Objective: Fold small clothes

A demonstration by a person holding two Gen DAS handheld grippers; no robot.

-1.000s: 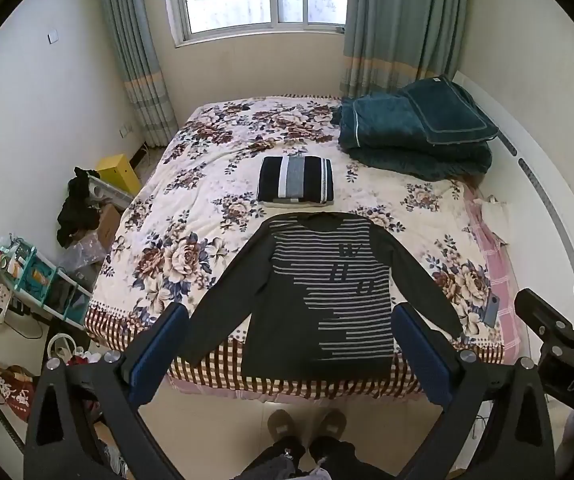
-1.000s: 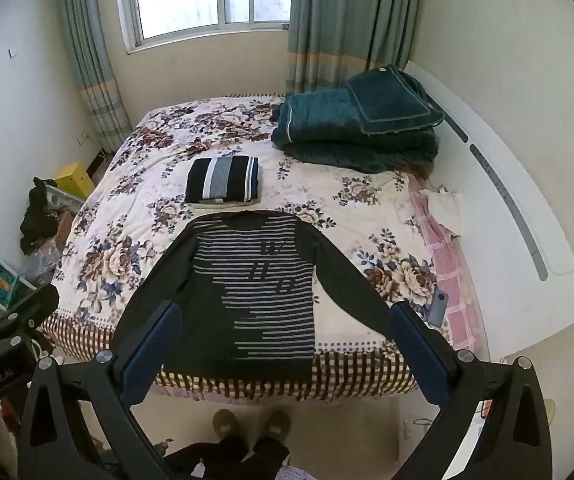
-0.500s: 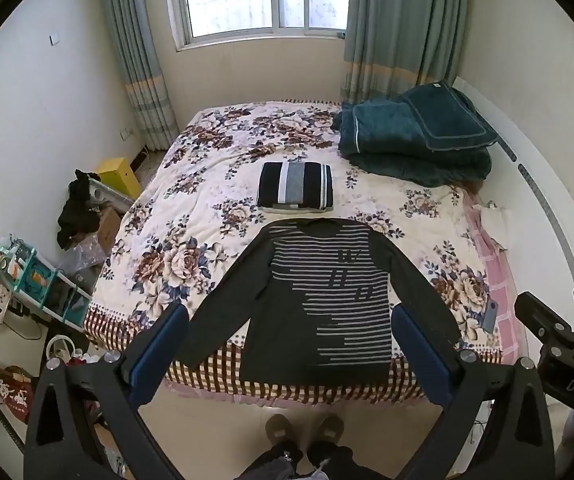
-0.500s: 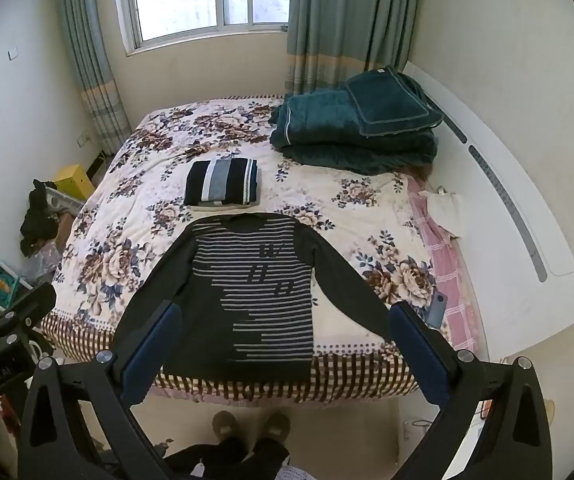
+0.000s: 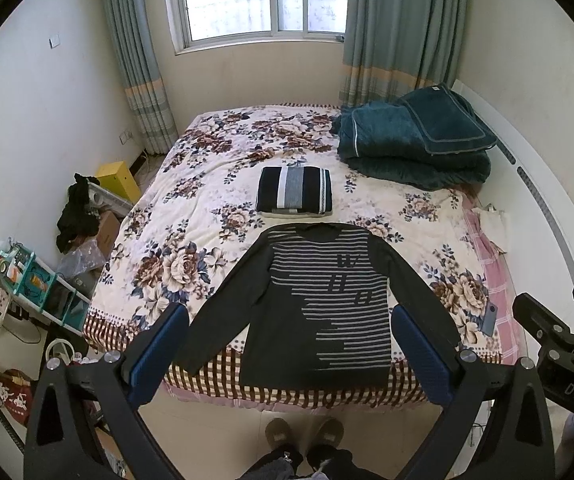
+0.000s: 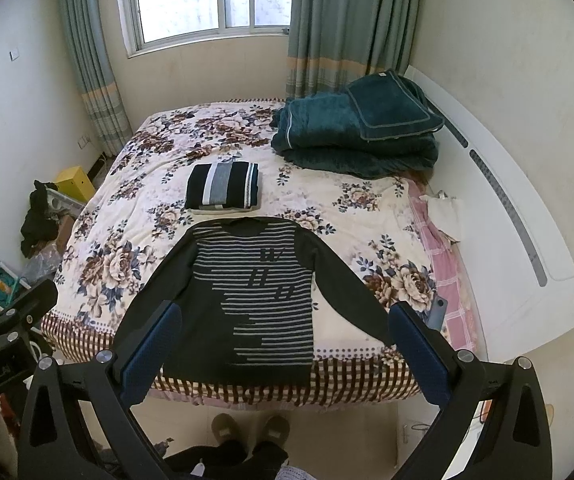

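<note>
A dark long-sleeved sweater with grey stripes [image 5: 327,304] lies flat, face up, sleeves spread, at the near edge of the floral bed [image 5: 191,216]; it also shows in the right wrist view [image 6: 255,300]. Beyond its collar sits a folded striped garment [image 5: 294,196] [image 6: 223,190]. My left gripper [image 5: 289,344] is open and empty, held high above the bed's near edge. My right gripper [image 6: 283,340] is open and empty at the same height, to the right of the left one.
A folded teal blanket [image 5: 411,148] lies at the bed's far right. A phone [image 5: 490,319] rests on the pink sheet at the right edge. Shelves and clutter [image 5: 35,280] stand left of the bed. The person's slippers [image 5: 305,436] are on the floor below.
Both grippers have drawn back and up a little from the bed; the sweater and bed look smaller and lower. Nothing on the bed has moved.
</note>
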